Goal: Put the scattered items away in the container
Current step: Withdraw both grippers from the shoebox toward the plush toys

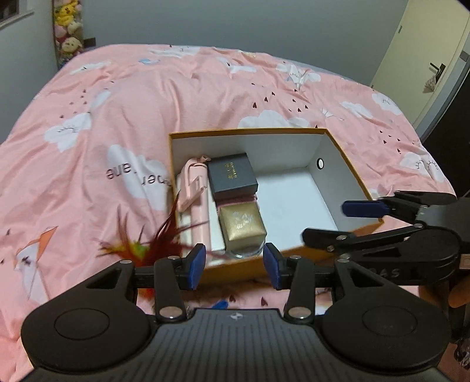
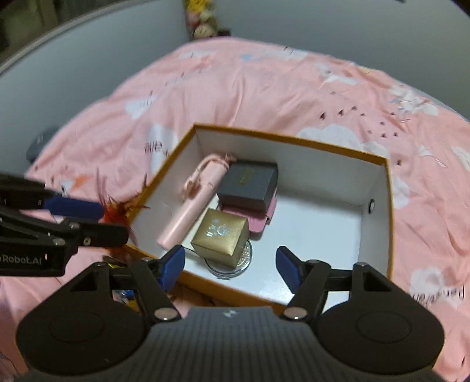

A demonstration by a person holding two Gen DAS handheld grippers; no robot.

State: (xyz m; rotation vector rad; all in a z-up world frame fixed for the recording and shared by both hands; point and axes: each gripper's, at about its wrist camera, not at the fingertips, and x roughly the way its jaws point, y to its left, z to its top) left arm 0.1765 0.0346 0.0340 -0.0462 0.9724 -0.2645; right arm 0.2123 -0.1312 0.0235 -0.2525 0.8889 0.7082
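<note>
We're looking down at one open cardboard box (image 1: 329,164) with an orange rim and white inside, sitting on the bed (image 1: 147,97). Inside it we count five things, all packed toward one side: one pink tube-shaped item (image 1: 195,199) with a strap, lying along the side wall; one dark grey box (image 1: 232,176) with gold lettering, resting on one pink case (image 2: 263,214); one gold box (image 1: 242,224), nearer to us; and one round clear-lidded tin (image 2: 235,266) under the gold box. The other half of the box floor is bare white.

Outside the box, just beside its near corner, we see one feathered toy (image 1: 147,244) in dark red with a green and yellow patch, lying on the bedspread. A small blue object (image 1: 219,304) lies below the left fingers, too hidden to name.

Two grippers here. The left gripper (image 1: 234,264) hangs over the near rim of the box with its blue-padded fingers (image 1: 196,264) apart and nothing between them. The right gripper (image 2: 230,269) hovers over the near edge too, fingers spread wider, also empty.

The bedspread is pink with white clouds and small dark hearts. Behind it we see grey walls, a stack of plush toys (image 1: 67,26) in the far corner, and a pale door (image 1: 426,58) off to one side.
</note>
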